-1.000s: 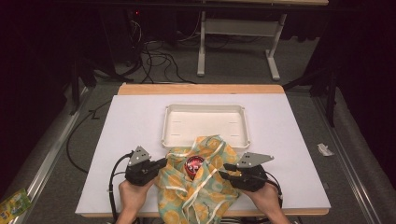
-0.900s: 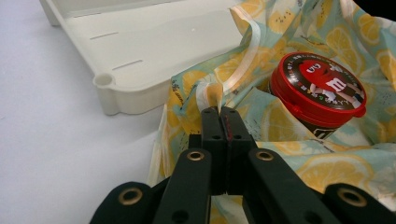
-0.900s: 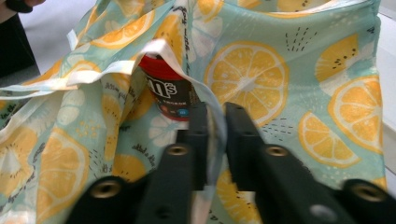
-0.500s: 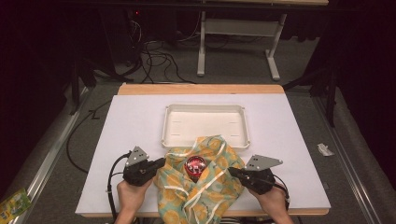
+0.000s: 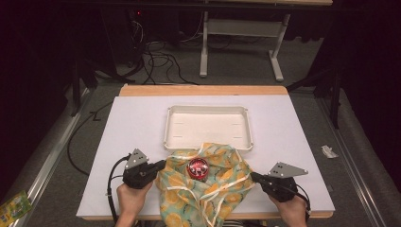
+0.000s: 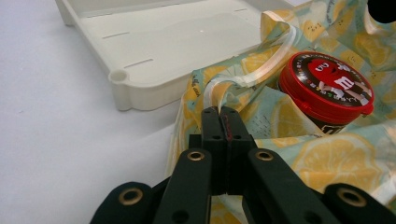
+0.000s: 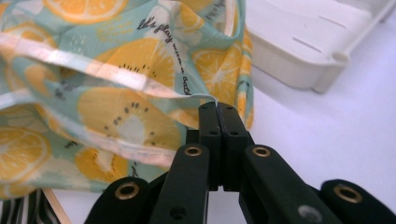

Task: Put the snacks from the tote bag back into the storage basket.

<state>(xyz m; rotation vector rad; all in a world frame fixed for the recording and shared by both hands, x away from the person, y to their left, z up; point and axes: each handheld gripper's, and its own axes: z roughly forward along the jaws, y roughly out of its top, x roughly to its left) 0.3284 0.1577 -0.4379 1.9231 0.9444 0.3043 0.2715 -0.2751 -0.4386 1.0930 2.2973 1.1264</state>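
Note:
A cloth bag (image 5: 215, 191) printed with orange and kiwi slices lies at the table's near edge, its mouth spread wide. A red-lidded candy jar (image 5: 197, 168) stands inside it, and the jar (image 6: 327, 88) looms close in the left gripper view. My left gripper (image 5: 163, 164) is shut on the bag's left rim (image 6: 205, 100). My right gripper (image 5: 253, 176) is shut on the right rim, pinching the fabric's very edge (image 7: 205, 95) at the jaw tips (image 7: 218, 107). White drawstring ribbons (image 5: 208, 208) trail over the bag.
A shallow white tray (image 5: 208, 109) sits just behind the bag, its near rim touching the cloth. The white table top (image 5: 293, 132) is bare to the right and left of it. Cables and a desk frame (image 5: 241, 52) stand on the floor beyond.
My right gripper has slid to the right with the bag's rim, widening the bag's mouth. The left gripper has stayed put.

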